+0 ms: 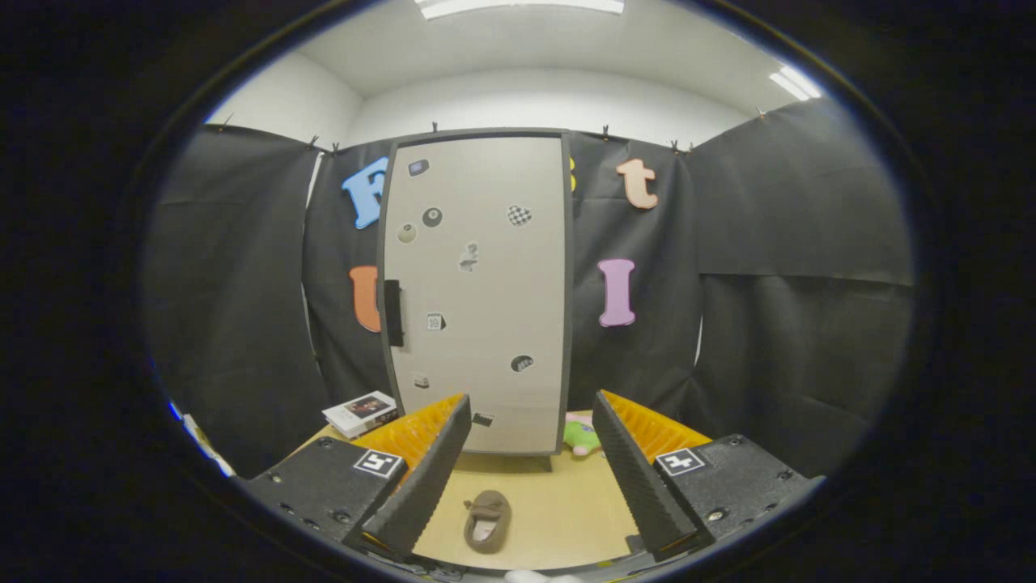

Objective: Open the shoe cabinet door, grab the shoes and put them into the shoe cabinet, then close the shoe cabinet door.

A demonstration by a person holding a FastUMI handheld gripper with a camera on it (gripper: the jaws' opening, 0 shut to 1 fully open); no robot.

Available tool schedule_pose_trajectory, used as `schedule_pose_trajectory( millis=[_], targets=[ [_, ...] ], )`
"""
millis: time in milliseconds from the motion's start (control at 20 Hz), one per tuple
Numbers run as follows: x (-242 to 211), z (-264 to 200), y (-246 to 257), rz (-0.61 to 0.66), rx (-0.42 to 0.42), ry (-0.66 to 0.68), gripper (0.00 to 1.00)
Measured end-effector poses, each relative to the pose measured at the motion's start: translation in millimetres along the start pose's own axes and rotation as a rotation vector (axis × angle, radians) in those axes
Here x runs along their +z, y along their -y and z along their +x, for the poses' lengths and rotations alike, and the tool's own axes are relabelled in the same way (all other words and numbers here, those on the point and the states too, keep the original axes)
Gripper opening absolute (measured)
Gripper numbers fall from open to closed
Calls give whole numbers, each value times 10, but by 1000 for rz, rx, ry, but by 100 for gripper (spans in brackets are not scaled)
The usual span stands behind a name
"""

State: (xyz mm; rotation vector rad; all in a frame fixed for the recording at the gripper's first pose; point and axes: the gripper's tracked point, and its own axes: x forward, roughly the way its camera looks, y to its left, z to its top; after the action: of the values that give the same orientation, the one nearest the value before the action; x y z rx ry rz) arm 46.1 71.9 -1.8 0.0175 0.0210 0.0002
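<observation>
between the spread hand-held gripper point(530, 421) fingers lies a small brown shoe point(486, 521).

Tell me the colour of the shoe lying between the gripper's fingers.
Brown, with a pale lining; the shoe shows best in the gripper view, on the table between the open gripper fingers.

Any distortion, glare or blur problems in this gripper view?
Gripper view: fisheye bends the shoe cabinet door outward at its edges; ceiling lights blow out to white; the shoe between the open tongs is small but sharp; the table is evenly lit.
</observation>
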Motion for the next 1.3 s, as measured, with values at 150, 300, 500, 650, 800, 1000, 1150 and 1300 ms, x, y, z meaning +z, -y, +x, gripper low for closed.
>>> schedule_pose_trajectory(
  millis=[150, 300, 500, 650, 800, 1000, 1150, 1300],
  targets=[
    [82, 332, -397, 10, 32, 7, 99],
    [125, 722, -854, 18, 88, 7, 99],
    [228, 1313, -1458, 39, 164, 1, 99],
    [328, 1753, -1810, 49, 197, 8, 99],
    [417, 2182, -2088, 47, 205, 21, 98],
    [395, 2699, -2331, 52, 208, -8, 95],
    [414, 2990, -2379, 36, 188, 2, 91],
    [347, 3121, -2473, 50, 206, -28, 74]
  ],
)
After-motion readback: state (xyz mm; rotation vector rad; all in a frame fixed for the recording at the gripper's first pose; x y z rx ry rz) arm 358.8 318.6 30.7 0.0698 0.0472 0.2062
